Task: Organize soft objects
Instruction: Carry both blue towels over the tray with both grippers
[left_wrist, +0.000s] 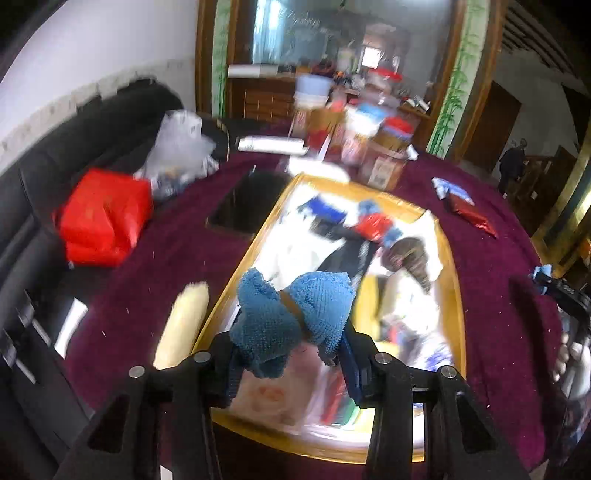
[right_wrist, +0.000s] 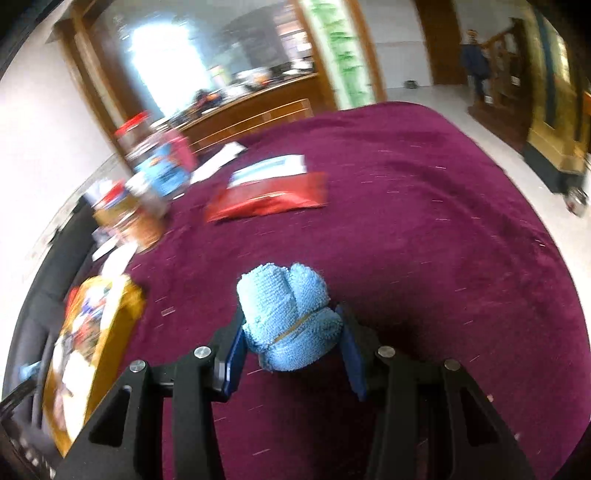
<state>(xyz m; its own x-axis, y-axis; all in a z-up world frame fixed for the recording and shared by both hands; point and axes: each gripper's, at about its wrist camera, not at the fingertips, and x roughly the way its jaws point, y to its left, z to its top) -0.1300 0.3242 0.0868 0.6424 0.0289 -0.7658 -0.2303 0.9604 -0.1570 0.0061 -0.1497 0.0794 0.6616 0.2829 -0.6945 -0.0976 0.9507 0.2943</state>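
Each gripper carries a rolled, banded terry cloth: the left gripper (left_wrist: 291, 354) grasps a dark blue one (left_wrist: 291, 314) over the yellow wooden tray (left_wrist: 456, 295); the right gripper (right_wrist: 291, 354) clenches a light blue one (right_wrist: 290, 317) above the maroon-covered desk (right_wrist: 424, 221). Next, I'd judge, lowering each into the tray and releasing the jaws.

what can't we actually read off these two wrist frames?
- Tray contents, left wrist view: motion blur; single items can't be told apart.
- Jars, right wrist view: smeared, labels unreadable.
- Left gripper: blue cloth covers the fingertips.
- Right gripper: light blue cloth hides the pad contact.
- Tray near edge, left wrist view: behind the gripper body.
- Person, right wrist view: too small and blurred.
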